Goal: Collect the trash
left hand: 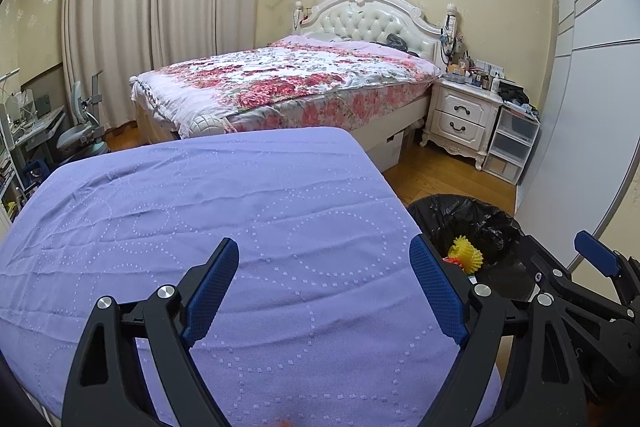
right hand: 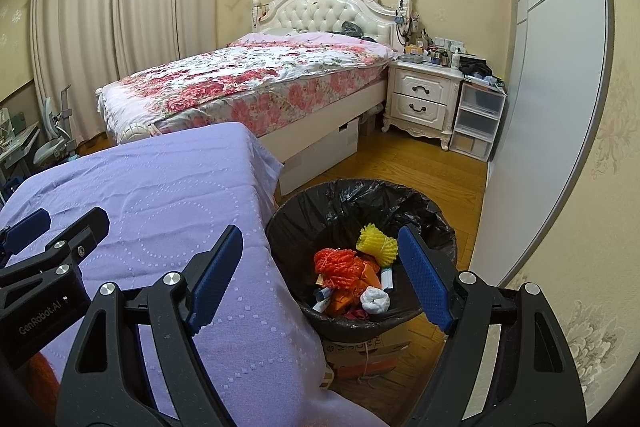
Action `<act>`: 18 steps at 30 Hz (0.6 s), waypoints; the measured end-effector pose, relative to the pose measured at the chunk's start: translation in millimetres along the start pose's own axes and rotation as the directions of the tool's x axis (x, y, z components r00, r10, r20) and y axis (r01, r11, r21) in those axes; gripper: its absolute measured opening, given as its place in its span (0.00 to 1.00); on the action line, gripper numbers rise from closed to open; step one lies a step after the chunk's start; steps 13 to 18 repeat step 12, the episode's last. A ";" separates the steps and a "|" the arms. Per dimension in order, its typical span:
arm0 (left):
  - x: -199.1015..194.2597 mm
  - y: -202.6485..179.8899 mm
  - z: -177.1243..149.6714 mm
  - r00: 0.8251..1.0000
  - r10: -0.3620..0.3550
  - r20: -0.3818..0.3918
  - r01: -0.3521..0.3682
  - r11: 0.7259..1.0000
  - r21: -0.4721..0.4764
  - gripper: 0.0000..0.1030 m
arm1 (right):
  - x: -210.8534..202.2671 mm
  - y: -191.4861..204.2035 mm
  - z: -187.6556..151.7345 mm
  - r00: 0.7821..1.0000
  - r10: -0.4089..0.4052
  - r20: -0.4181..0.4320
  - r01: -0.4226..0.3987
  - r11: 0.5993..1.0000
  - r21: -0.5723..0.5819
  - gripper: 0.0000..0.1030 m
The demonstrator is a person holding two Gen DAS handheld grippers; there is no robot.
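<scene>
bedroom | lilac cloth [right hand: 160, 195] beside lined bin [right hand: 352, 199] | nightstand [right hand: 424, 95] beyond

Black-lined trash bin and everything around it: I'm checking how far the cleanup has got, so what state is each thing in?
Black-lined trash bin: open, partly filled.
Yellow foam net: inside the bin.
Orange mesh bundle: inside the bin.
White wad: inside the bin.
Purple-covered table: no trash visible on top.
Left gripper: fingers open, empty.
Right gripper: fingers open, empty.
Nightstand drawers: closed.
</scene>
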State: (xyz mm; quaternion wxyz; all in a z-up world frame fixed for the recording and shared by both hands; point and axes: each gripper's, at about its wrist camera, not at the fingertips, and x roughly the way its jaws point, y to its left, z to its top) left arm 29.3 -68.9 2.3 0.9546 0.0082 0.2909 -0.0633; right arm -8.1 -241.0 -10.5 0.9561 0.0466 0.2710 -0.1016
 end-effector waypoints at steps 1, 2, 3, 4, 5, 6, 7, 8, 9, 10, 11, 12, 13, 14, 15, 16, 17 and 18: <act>0.4 0.2 -0.4 1.000 0.005 -0.001 -0.005 1.000 0.003 0.82 | 0.4 -0.3 0.2 1.000 -0.001 0.001 0.001 1.000 0.000 0.76; 0.5 0.5 -0.7 1.000 0.004 -0.001 -0.004 1.000 0.005 0.82 | 0.4 -0.4 0.2 1.000 0.000 0.001 0.000 1.000 -0.001 0.76; 0.2 0.0 -1.1 1.000 0.002 -0.003 -0.001 1.000 0.006 0.82 | -0.1 0.3 0.2 1.000 0.000 0.001 0.000 1.000 -0.001 0.76; 0.5 0.2 -0.7 1.000 -0.001 -0.008 0.001 1.000 0.006 0.82 | -0.4 0.8 0.2 1.000 0.001 0.001 -0.001 1.000 -0.001 0.76; 1.5 2.0 0.1 1.000 0.002 -0.011 -0.002 1.000 0.006 0.82 | 0.0 0.5 0.2 1.000 0.001 0.000 -0.001 1.000 -0.001 0.76; 2.1 3.1 0.5 1.000 0.007 -0.013 -0.007 1.000 0.005 0.82 | -0.5 1.4 0.0 1.000 0.002 0.000 -0.002 1.000 -0.002 0.76; 2.1 4.1 0.7 1.000 0.012 -0.013 -0.012 1.000 0.003 0.82 | -0.9 3.4 -1.1 1.000 0.004 -0.001 -0.004 1.000 -0.004 0.76; 3.1 6.8 1.2 1.000 0.014 -0.015 -0.014 1.000 0.000 0.82 | -1.0 5.6 -2.4 1.000 0.006 -0.002 -0.006 1.000 -0.006 0.76; 3.6 8.2 0.9 1.000 0.014 -0.021 -0.014 1.000 -0.003 0.82 | -1.0 7.9 -3.6 1.000 0.008 -0.004 -0.008 1.000 -0.008 0.76; 5.0 10.8 1.1 1.000 0.014 -0.028 -0.014 1.000 -0.007 0.82 | -0.8 10.9 -4.6 1.000 0.009 -0.006 -0.010 1.000 -0.010 0.76; 6.3 13.1 0.2 0.999 0.015 -0.037 -0.016 1.000 -0.012 0.82 | -0.5 12.8 -5.8 1.000 0.012 -0.008 -0.012 1.000 -0.013 0.76; 7.4 15.4 -0.4 0.999 0.021 -0.044 -0.022 1.000 -0.020 0.82 | -0.1 14.6 -6.6 1.000 0.014 -0.011 -0.014 1.000 -0.015 0.76; 7.4 15.4 -0.4 0.999 0.021 -0.044 -0.022 1.000 -0.020 0.82 | -0.1 14.6 -6.6 1.000 0.014 -0.011 -0.014 1.000 -0.015 0.76; 7.4 15.4 -0.4 0.999 0.021 -0.044 -0.022 1.000 -0.020 0.82 | -0.1 14.6 -6.6 1.000 0.014 -0.011 -0.014 1.000 -0.015 0.76; 7.4 15.4 -0.4 0.999 0.021 -0.044 -0.022 1.000 -0.020 0.82 | -0.1 14.6 -6.6 1.000 0.014 -0.011 -0.014 1.000 -0.015 0.76; 7.4 15.4 -0.4 0.999 0.021 -0.044 -0.022 1.000 -0.020 0.82 | -0.1 14.6 -6.6 1.000 0.014 -0.011 -0.014 1.000 -0.015 0.76; 7.4 15.4 -0.4 0.999 0.021 -0.044 -0.022 1.000 -0.020 0.82 | -0.1 14.6 -6.6 1.000 0.014 -0.011 -0.014 1.000 -0.015 0.76; 7.4 15.4 -0.4 0.999 0.021 -0.044 -0.022 1.000 -0.020 0.82 | -0.1 14.6 -6.6 1.000 0.014 -0.011 -0.014 1.000 -0.015 0.76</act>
